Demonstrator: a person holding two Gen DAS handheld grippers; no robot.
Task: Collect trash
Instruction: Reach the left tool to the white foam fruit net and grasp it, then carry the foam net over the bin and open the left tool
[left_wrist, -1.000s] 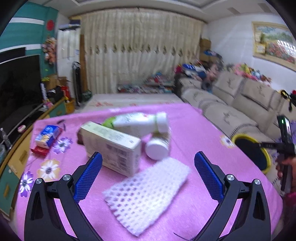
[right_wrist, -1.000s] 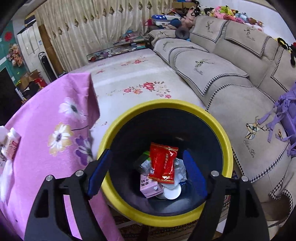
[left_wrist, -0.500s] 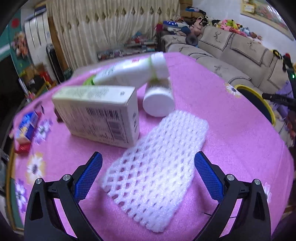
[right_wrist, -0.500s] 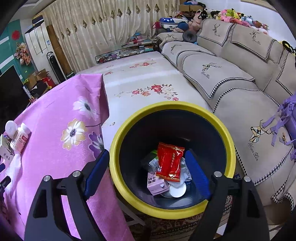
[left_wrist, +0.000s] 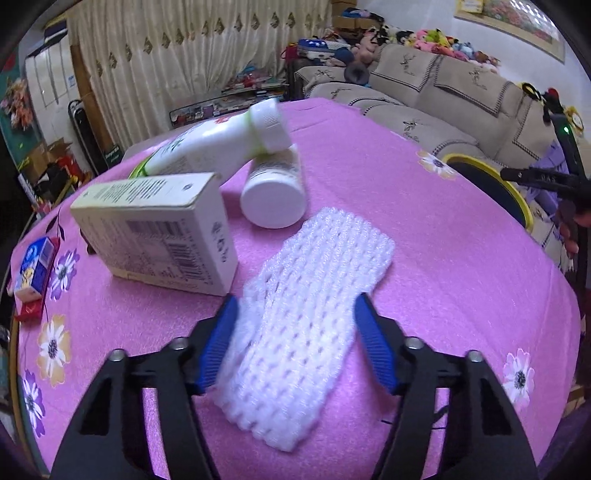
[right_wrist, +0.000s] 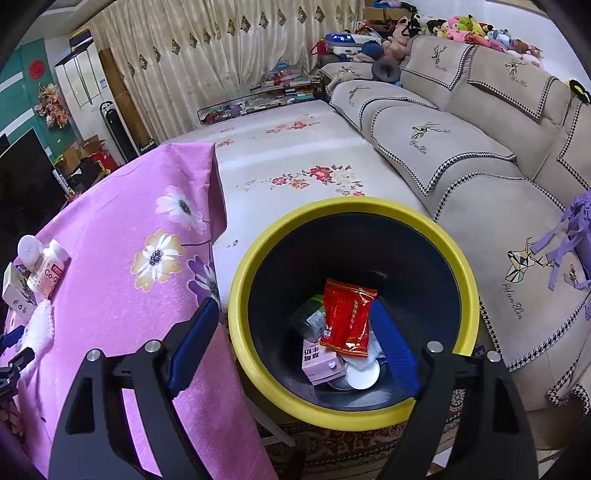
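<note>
1. Left claw (left_wrist: 295, 345), in the left wrist view, straddles the near half of the white foam net (left_wrist: 306, 314) lying flat on the pink-clothed surface (left_wrist: 424, 229). Its jaws have just been closing with the net between them; the left pad (left_wrist: 218, 345) touches the net's edge and curls it up, while the right pad (left_wrist: 375, 349) sits at or just shy of the other edge, so I judge the squeeze unfinished.
2. To do this well, keep closing until the soft mesh bunches firmly between both pads. Foam net compresses a lot and would likely slip from a loose pinch.
3. Lift straight up: the white carton (left_wrist: 159, 229) stands just beside the net on the left, with two white bottles (left_wrist: 273, 195) behind it, and a sideways drag could knock them.
4. Right claw (right_wrist: 291, 349), in the right wrist view, hangs empty with its jaws spread wide over the yellow-rimmed bin (right_wrist: 258, 373), which sits beside the surface (right_wrist: 122, 236) and already holds a red packet (right_wrist: 347, 317) and other rubbish.
5. The net (right_wrist: 38, 328) shows at that view's far left. Carry it across to the bin and release only once it is above the opening.
</note>
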